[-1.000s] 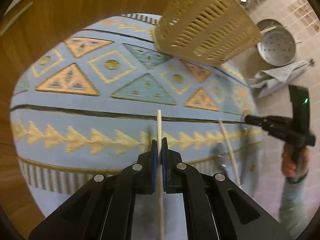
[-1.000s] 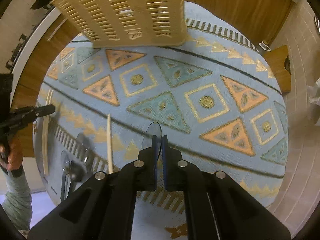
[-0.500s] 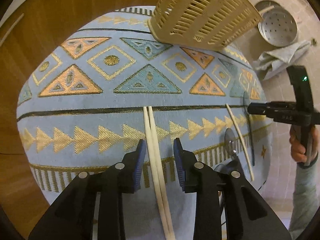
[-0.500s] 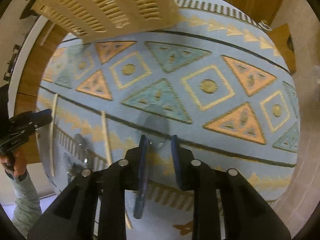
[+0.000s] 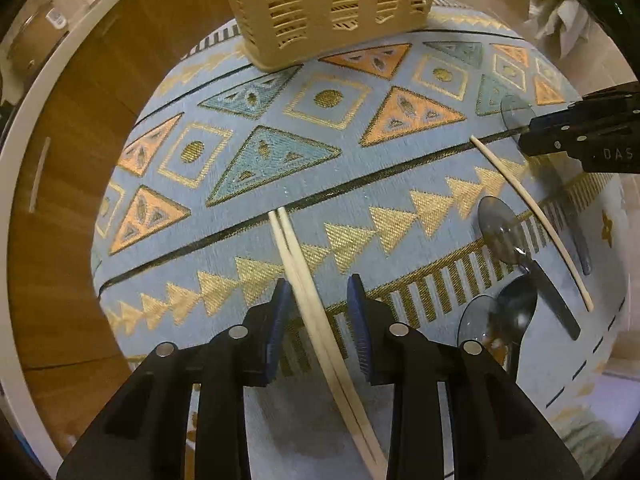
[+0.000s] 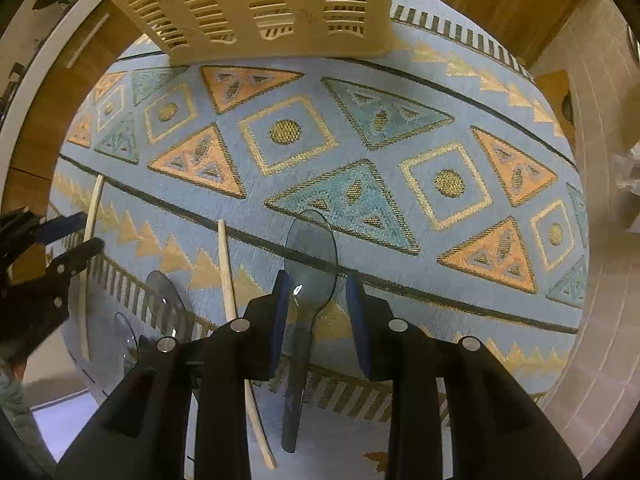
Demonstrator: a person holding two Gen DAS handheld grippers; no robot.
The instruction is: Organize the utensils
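My left gripper [image 5: 319, 309] is open above a pair of pale chopsticks [image 5: 308, 300] lying on the patterned blue mat [image 5: 332, 100]. My right gripper [image 6: 319, 312] is open above a translucent grey spoon [image 6: 310, 264] lying flat on the mat [image 6: 448, 180]. A single chopstick [image 5: 528, 216] and several grey spoons [image 5: 502, 236] lie to the right in the left wrist view. A beige slotted utensil basket [image 5: 328, 4] stands at the mat's far edge; it also shows in the right wrist view [image 6: 256, 4]. The right gripper appears in the left wrist view [image 5: 560, 136].
The mat lies on a wooden table [image 5: 68, 200]. A crumpled cloth [image 5: 560, 12] lies on the tiled floor at the right. In the right wrist view another chopstick [image 6: 230, 292], a curved chopstick [image 6: 86, 264] and the left gripper [image 6: 44, 256] are at the left.
Both grippers have opened. The left let go of the chopstick, now lying beside another on the mat. The right let go of the grey spoon, now flat on the mat. Both cameras moved toward the basket.
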